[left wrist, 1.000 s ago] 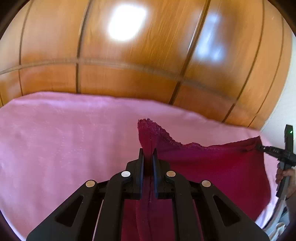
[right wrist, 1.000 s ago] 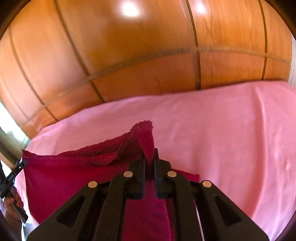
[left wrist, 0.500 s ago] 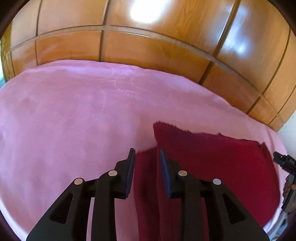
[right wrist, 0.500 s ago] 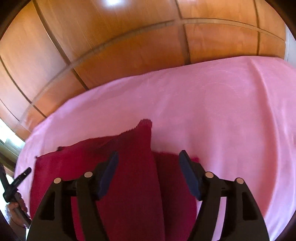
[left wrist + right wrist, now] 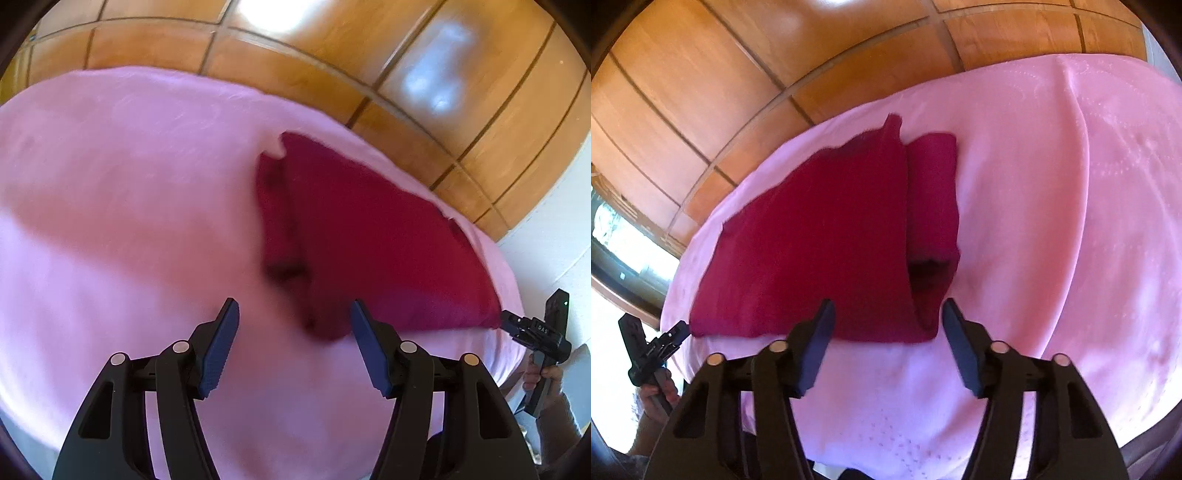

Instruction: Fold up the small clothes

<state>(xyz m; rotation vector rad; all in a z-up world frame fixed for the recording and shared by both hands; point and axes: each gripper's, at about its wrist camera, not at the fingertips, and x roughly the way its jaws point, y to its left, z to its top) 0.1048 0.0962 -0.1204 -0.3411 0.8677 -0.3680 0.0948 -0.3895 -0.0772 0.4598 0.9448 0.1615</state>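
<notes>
Left wrist view first: my left claw [image 5: 293, 325] stands with its jaws parted and widening, nothing pressed between the pads, only the near tip of the dark red cloth [image 5: 369, 236] showing in the gap beyond them. That cloth lies folded on the pink cover [image 5: 110, 206], stretching from twelve o'clock of my fingers out toward three o'clock, with a narrower layer showing along its left edge. At three o'clock, just past the cloth's far corner, I see my right claw [image 5: 508, 319] and the hand [image 5: 543, 373] that carries it; the picture is blurred. Right wrist view: my right claw [image 5: 888, 325] has its jaws apart too, though they are drawing together, and the pads grip nothing; the cloth's near edge [image 5: 812, 236] lies just beyond the fingertips, running from twelve o'clock off toward nine o'clock, a second layer peeking out on its right side. My left claw [image 5: 681, 328] sits at nine o'clock by the cloth's corner. Glossy wooden panels [image 5: 738, 74] rise behind the cover.
</notes>
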